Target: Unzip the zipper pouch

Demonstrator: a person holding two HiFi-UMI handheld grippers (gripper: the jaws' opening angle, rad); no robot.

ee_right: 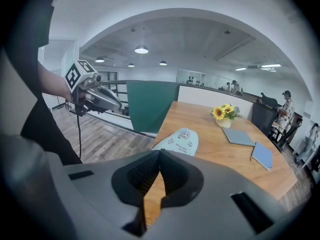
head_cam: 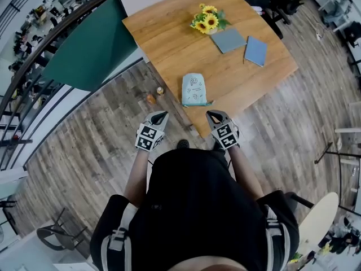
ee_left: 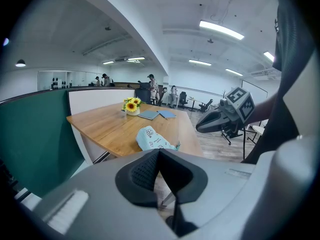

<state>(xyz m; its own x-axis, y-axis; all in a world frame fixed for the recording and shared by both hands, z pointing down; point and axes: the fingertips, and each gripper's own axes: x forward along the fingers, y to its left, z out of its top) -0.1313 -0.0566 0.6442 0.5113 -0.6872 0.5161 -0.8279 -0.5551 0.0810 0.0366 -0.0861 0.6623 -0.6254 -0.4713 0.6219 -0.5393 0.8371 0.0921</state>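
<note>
If advanced while clenched, risk of shoving zipper pouch (head_cam: 195, 89) along table (head_cam: 169, 38) instead of gripping it; also risk of sliding it off near edge. Left gripper (head_cam: 163, 114) and right gripper (head_cam: 210, 114): both clenched, empty. Zipper pouch ahead of both tips, between them, apart

The head camera looks steeply down from above the person onto the wooden table (head_cam: 169, 44). Each gripper camera rides low behind its own jaws and faces across the tabletop from near its edge. All three views share the pouch (head_cam: 194, 89). The left gripper view also catches the right gripper (ee_left: 200, 127), and the right gripper view catches the left gripper (ee_right: 118, 107).
</note>
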